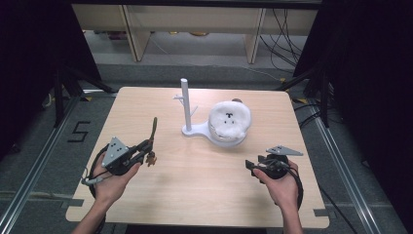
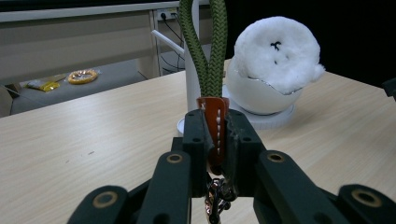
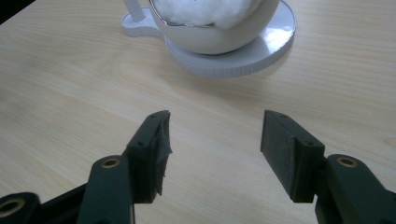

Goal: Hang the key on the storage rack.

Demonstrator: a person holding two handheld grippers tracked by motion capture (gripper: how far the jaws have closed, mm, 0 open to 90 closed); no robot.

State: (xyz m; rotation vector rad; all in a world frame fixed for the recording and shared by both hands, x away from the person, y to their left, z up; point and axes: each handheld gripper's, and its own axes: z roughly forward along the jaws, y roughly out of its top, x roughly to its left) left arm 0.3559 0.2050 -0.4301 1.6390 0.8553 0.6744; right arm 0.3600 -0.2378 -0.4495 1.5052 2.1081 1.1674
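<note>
The left gripper [image 2: 215,135] is clamping its fingers [image 2: 196,140] on the brown leather tab of a green braided key strap [image 2: 208,51], holding the loop upright above the table [image 1: 195,185] while a metal ring is dangling beneath. The strap looks light and limp, so the stiffer stitched tab seems the surest hold. The right gripper [image 3: 215,149] is hovering with fingers apart and empty. Beyond both, a white peg stand [image 1: 186,105] is carrying a bowl with a fluffy white toy [image 1: 230,119].
</note>
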